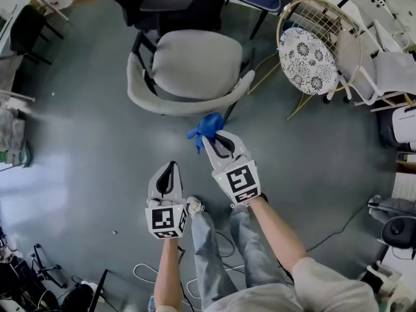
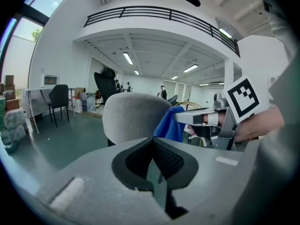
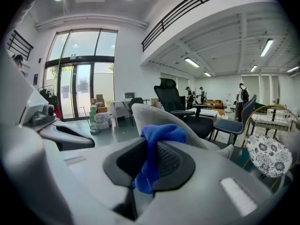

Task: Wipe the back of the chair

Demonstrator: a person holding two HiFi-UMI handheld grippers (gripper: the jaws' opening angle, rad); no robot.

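The worry from where I stand is the blue cloth (image 1: 207, 127); the right gripper (image 1: 213, 139) has its jaws closed on only a fold of it, with the rest bunched loose above and below the tips, so a hard drag along the chair (image 1: 195, 64) could well tug it free and drop it on the floor (image 1: 97, 142); the hard jaw tips might also scrape the curved backrest (image 1: 182, 104) if the wad shifts aside. The cloth sits just at the outer face of that backrest, towards its right end; whether it touches I cannot tell. The right forearm reaches forward with the gripper angled towards the chair; the left gripper (image 1: 170, 168) hangs well back from the chair, jaws together with nothing between them, elbow tucked close in.
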